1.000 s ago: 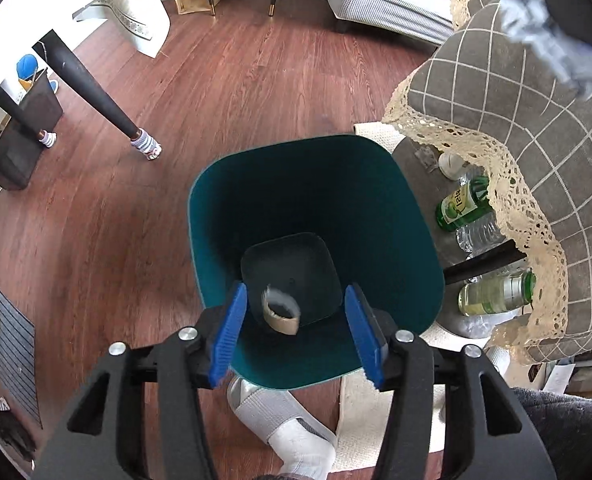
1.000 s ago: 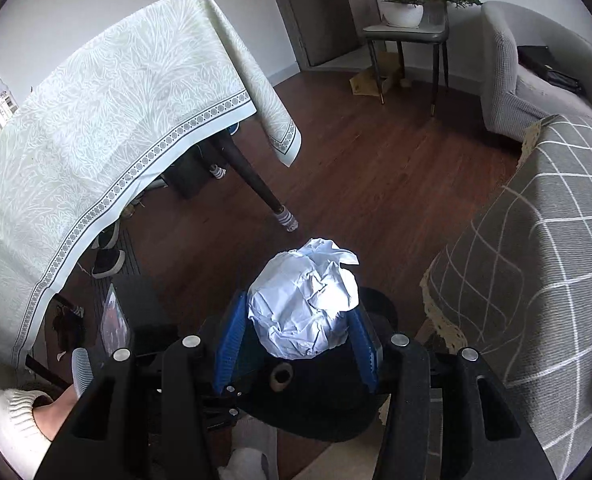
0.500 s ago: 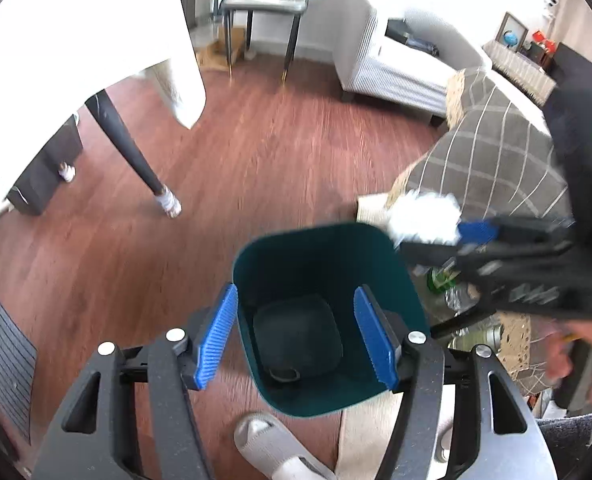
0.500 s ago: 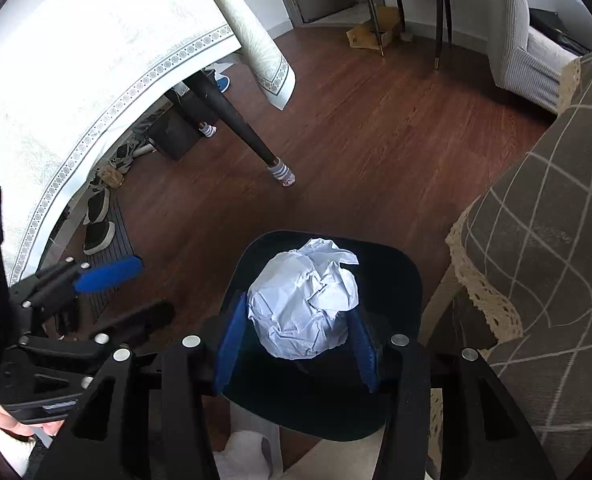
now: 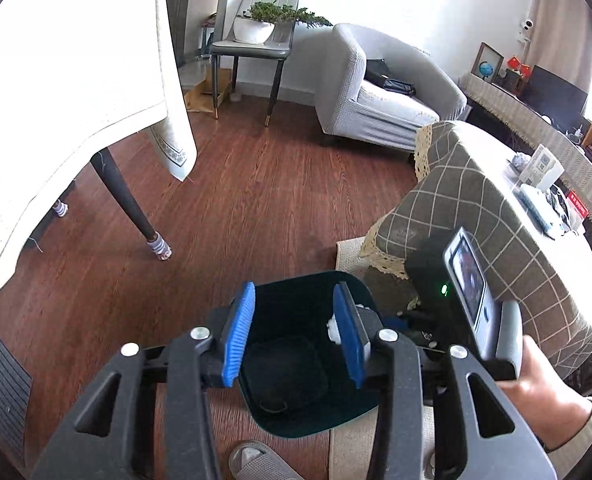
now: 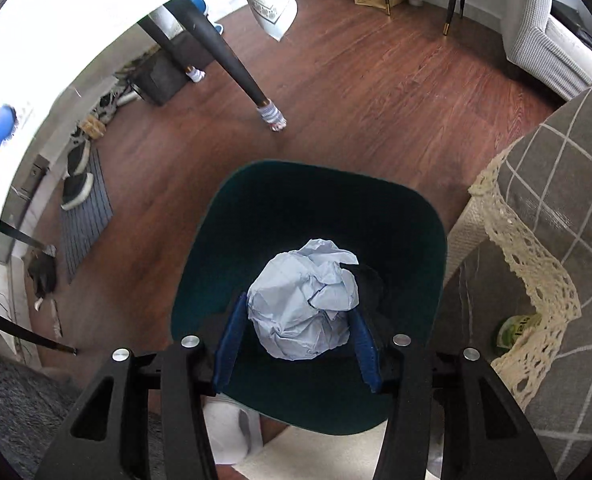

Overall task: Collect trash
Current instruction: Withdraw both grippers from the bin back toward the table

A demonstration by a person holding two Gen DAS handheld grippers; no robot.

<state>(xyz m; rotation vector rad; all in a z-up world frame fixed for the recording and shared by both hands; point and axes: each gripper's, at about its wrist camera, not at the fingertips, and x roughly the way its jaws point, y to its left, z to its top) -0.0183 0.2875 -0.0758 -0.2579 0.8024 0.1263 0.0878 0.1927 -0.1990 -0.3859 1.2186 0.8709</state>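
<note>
The crumpled ball of pale paper [image 6: 303, 304] sits between the blue pads of the right tool [image 6: 296, 344], directly over the mouth of the dark green waste bin [image 6: 256, 216] that stands on the wooden floor [image 6: 375, 92]. The right tool's jaws are opening, with the paper still wedged between them and both pads at its sides. From the left wrist view the same bin [image 5: 296, 424] shows below, with a dark rounded shape lying on its bottom, and a sliver of the white paper [image 5: 333, 325] peeks past the inner edge of one pad. The left tool [image 5: 296, 340] holds nothing; its jaws are closing on empty air above the bin. A person's hand [image 5: 535, 384] grips the right tool's handle at the right edge of that view. Beside the bin hangs a grey checked cloth with a lace hem [image 6: 535, 280], covering a low table, and a green-labelled bottle [image 6: 515, 328] stands underneath it. A table leg in a striped sock [image 6: 272, 116] stands further off on the floor.
</note>
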